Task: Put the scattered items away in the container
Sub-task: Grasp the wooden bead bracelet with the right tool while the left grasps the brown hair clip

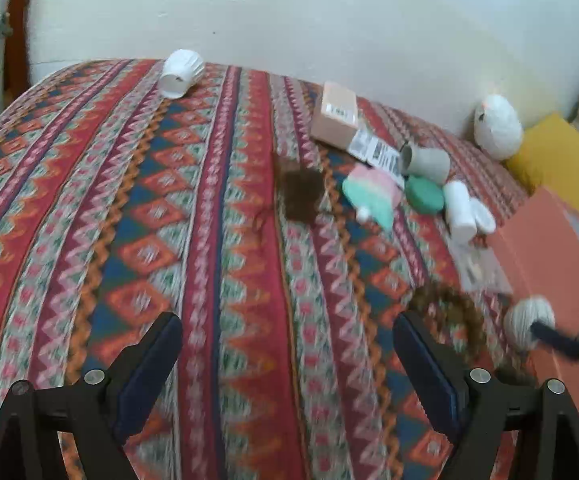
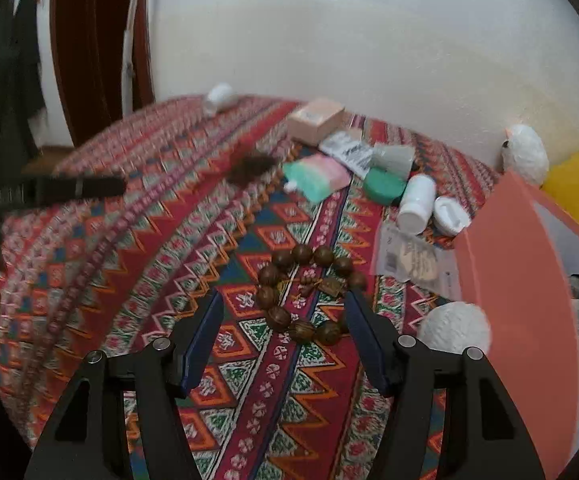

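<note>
- My right gripper (image 2: 285,320) hung with its jaws spread wide around the bead bracelet (image 2: 309,294), which lay flat on the patterned cloth (image 2: 129,280), gripping nothing.
- My left gripper (image 1: 287,356) was spread wide too, empty above the cloth.
- The orange box (image 2: 525,280) stood just beside the bracelet (a white ball (image 2: 453,328) touching its wall).
</note>
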The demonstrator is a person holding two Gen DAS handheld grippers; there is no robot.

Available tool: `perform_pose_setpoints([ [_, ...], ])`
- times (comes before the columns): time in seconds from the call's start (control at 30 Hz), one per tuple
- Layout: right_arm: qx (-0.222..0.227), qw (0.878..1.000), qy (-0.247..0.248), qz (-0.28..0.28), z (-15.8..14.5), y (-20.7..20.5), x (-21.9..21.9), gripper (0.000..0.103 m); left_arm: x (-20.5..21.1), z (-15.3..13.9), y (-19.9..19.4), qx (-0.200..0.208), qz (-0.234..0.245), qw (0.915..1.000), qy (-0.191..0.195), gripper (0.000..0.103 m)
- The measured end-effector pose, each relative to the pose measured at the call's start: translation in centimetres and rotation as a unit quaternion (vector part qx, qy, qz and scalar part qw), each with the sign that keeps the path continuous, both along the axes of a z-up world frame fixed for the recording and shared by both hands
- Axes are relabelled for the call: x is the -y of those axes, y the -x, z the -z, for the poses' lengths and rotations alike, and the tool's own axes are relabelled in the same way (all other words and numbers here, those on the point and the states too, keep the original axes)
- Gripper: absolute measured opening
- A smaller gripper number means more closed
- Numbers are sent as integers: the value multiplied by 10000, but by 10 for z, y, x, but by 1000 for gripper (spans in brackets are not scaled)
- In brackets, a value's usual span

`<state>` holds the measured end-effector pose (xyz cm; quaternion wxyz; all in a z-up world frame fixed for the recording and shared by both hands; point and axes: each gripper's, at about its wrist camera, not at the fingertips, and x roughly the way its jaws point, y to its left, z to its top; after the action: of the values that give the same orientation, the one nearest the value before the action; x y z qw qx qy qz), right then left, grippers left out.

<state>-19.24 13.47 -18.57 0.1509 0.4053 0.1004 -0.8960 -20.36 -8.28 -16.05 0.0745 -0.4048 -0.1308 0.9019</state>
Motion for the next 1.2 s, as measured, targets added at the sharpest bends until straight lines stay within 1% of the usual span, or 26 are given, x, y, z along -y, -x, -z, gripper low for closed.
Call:
perform_pose_setpoints([
  [0.07, 142, 9999, 30, 10, 10, 9, 0, 66, -5, 3, 14, 45, 60, 10000, 40, 89],
  [0.17, 163, 9999, -51, -22, 23, 15, 4, 66, -16, 11, 38, 109, 151, 9998, 101, 89],
  [0.37, 170, 9997, -162, -95, 32, 27, 9, 66, -32, 23, 86, 214, 235, 9995, 86, 89],
  [0.53, 232, 9995, -182, -81, 39, 38, 9, 66, -34, 34, 107, 332, 172, 9992, 142, 89],
  [0.63, 445, 9989, -85, -100, 47, 46, 8, 66, -35, 40, 120, 402, 134, 9989, 175, 89],
  [0.7, 690, 9975, 27, -132, 54, 51, 7, 66, -36, 45, 128, 449, 108, 9987, 197, 89],
  [0.73, 815, 9965, 83, -148, 58, 54, 6, 58, -37, 47, 133, 472, 96, 9986, 209, 89],
  [0.77, 941, 9953, 140, -164, 61, 56, 5, 48, -37, 49, 137, 496, 83, 9985, 220, 89],
  [0.8, 938, 9952, 204, -175, 58, 54, 5, 29, -38, 51, 141, 519, 70, 9984, 231, 81],
  [0.83, 899, 9954, 270, -184, 52, 50, 4, 20, -38, 54, 146, 543, 58, 9982, 242, 52],
  [0.87, 861, 9955, 336, -193, 47, 46, 4, 20, -38, 56, 150, 566, 45, 9981, 253, 31],
  [0.9, 823, 9956, 403, -202, 42, 42, 3, 20, -39, 58, 154, 590, 32, 9979, 264, 17],
  [0.97, 746, 9955, 535, -220, 31, 34, 2, 20, -28, 52, 138, 620, -42, 9981, 49, 17],
  [1.0, 708, 9954, 601, -229, 26, 30, 1, 20, -23, 45, 123, 550, -89, 9984, 7, 17],
  [1.1, 592, 9947, 800, -256, 9, 18, -1, 20, -7, 16, 61, 289, -189, 9993, -126, 17],
  [1.2, 477, 9935, 998, -283, -7, 6, -2, 20, 10, -14, -4, -6, -422, 9987, -302, 18],
])
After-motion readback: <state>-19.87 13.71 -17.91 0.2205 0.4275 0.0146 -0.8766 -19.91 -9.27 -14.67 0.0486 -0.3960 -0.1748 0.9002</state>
